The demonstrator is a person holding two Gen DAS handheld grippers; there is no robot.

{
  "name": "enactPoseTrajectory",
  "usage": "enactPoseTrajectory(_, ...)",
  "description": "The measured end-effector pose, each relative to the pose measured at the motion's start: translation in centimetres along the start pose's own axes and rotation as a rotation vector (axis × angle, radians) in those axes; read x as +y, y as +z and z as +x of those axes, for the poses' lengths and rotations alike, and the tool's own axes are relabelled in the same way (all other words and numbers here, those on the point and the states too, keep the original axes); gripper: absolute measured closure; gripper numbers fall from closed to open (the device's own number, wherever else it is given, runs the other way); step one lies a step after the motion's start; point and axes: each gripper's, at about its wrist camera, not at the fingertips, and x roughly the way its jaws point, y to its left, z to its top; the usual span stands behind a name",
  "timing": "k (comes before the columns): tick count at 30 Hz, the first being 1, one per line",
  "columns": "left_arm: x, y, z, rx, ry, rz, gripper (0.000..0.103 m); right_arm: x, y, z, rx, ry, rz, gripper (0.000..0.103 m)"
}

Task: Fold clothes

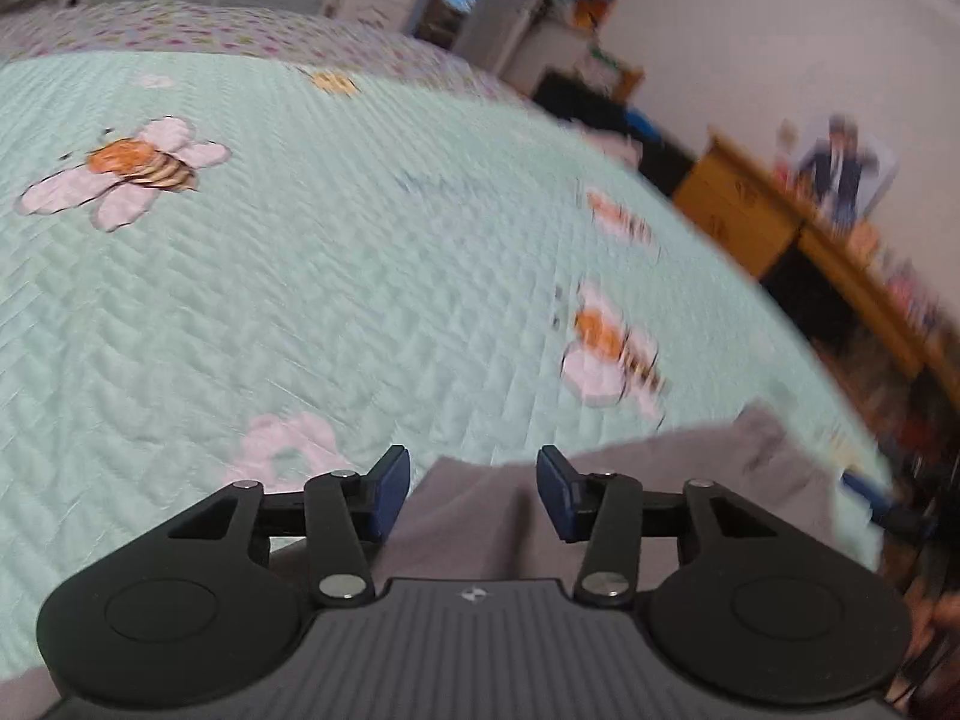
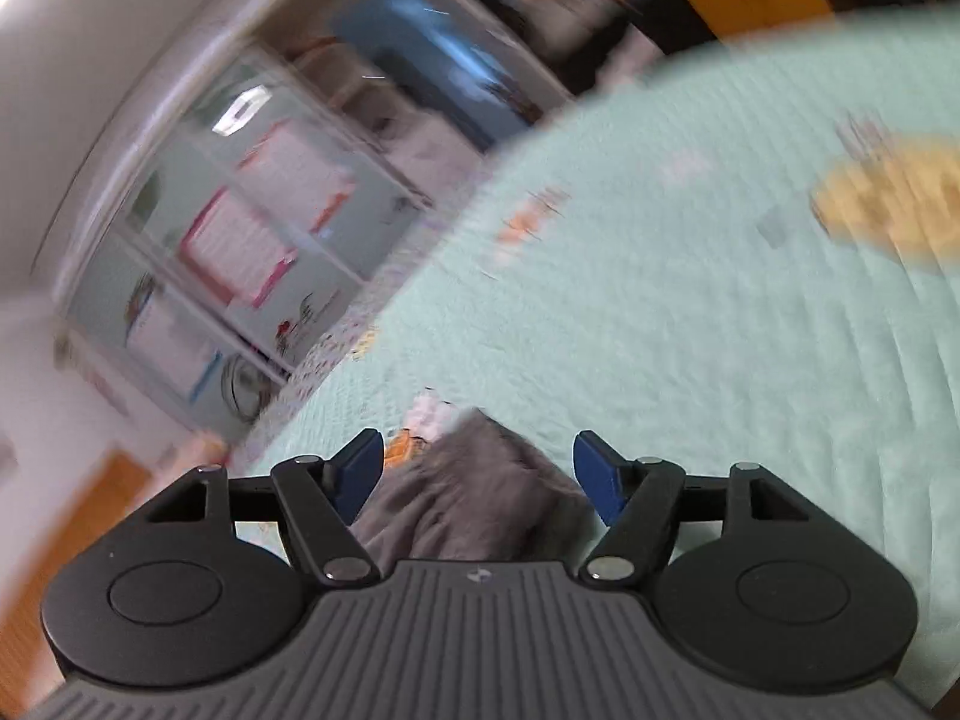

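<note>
The grey garment (image 1: 630,480) lies rumpled on the bed's mint quilt (image 1: 336,276), at the near edge. Left gripper (image 1: 474,489): jaws partly open, nothing gripped, garment below. Right gripper (image 2: 478,477): jaws wider apart, empty, a bunched fold (image 2: 474,492) beneath. Beyond the garment, open quilt extends to the far edge.
</note>
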Motion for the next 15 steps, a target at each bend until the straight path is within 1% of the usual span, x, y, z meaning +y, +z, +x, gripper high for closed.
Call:
enactPoseTrajectory(1,1.0,0.1,-0.4,0.003,-0.047,-0.065,0.052,1.1,-0.4,0.5,0.036,0.048,-0.044,0.032)
enactPoseTrajectory(2,2.0,0.1,-0.6,0.014,-0.087,-0.127,0.053,2.2,-1.0,1.3,0.09,0.099,-0.075,0.032)
enactPoseTrajectory(4,3.6,0.1,-0.9,0.027,-0.13,-0.215,0.054,4.3,-2.5,3.3,0.191,0.175,-0.116,0.032)
enactPoseTrajectory(5,4.1,0.2,-0.9,0.029,-0.142,-0.233,0.054,5.0,-3.4,4.4,0.227,0.204,-0.115,0.032)
enactPoseTrajectory(8,5.5,0.6,-0.8,0.051,-0.182,-0.265,0.054,6.7,-5.4,7.6,0.318,0.259,-0.079,0.032)
enactPoseTrajectory(10,6.2,0.8,-0.4,0.082,-0.175,-0.26,0.053,7.8,-6.4,9.2,0.37,0.294,-0.061,0.032)
enactPoseTrajectory(11,6.5,0.9,-0.2,0.1,-0.185,-0.253,0.053,8.3,-6.8,9.8,0.385,0.303,-0.062,0.032)
enactPoseTrajectory(15,7.4,1.2,1.1,0.189,-0.264,-0.236,0.052,10.2,-7.2,12.6,0.458,0.376,-0.074,0.032)
